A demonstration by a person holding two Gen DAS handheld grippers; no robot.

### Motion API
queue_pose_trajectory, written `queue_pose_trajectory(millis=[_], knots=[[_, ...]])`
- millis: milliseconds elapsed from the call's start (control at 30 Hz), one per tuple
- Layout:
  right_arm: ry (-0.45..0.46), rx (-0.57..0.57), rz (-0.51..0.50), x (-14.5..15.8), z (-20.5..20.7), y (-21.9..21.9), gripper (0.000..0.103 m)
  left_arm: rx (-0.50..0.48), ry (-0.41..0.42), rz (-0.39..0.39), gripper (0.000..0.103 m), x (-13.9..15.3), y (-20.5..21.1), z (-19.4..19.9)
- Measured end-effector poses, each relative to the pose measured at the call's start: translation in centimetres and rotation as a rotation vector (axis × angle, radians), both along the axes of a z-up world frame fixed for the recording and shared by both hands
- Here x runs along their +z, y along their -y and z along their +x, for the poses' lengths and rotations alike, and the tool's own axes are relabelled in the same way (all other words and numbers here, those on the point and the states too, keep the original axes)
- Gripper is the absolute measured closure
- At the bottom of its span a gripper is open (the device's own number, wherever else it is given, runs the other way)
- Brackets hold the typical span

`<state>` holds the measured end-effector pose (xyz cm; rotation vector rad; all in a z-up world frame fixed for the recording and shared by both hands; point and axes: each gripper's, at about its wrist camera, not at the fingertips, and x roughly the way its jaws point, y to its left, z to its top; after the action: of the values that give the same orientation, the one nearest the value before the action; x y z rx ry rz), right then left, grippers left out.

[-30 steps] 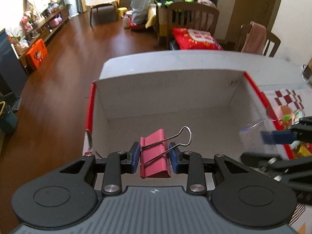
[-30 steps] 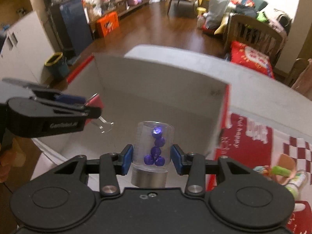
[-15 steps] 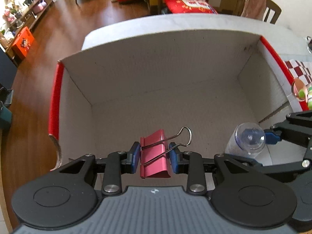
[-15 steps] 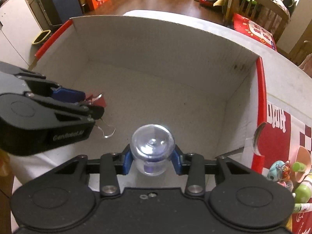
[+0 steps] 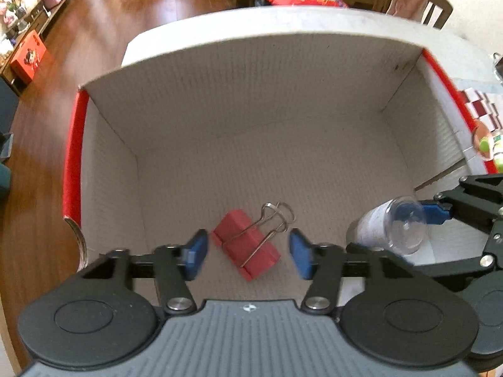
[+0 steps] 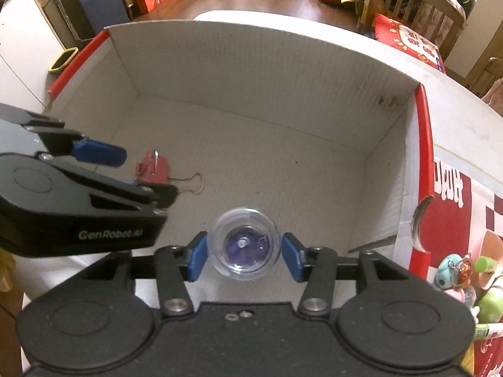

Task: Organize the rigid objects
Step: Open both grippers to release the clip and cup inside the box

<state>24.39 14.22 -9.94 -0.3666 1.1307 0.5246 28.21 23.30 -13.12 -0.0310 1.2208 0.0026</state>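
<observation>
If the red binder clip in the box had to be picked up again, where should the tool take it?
Grip the red binder clip across its two flat red sides, coming straight down from above. It lies free on the box floor with its wire handles folded toward the far wall; those are thin and would likely slip.

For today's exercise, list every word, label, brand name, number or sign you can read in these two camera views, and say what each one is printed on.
"GenRobot.AI": white lettering on the side of the left gripper, seen in the right wrist view.
Large white characters on the red cloth beside the cardboard box: cropped, not readable.
Print on the green-capped tube at the right edge: too small to read.
Left wrist view: no readable text.
</observation>
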Motion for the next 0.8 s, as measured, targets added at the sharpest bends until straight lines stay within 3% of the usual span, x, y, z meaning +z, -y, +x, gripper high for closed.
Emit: queue_pose_trajectory(millis=[167,800], knots=[[0.012,0.0,0.029,1.1,-1.0,0.7,0.046,-0.006,0.029,0.03,0.043,0.7,0.4,-0.8],[0.087,0.004,0.176,7.4,-4.2,4.1,0.026,0.049,0.182,0.007,0.042,6.4,1.0,-5.9]])
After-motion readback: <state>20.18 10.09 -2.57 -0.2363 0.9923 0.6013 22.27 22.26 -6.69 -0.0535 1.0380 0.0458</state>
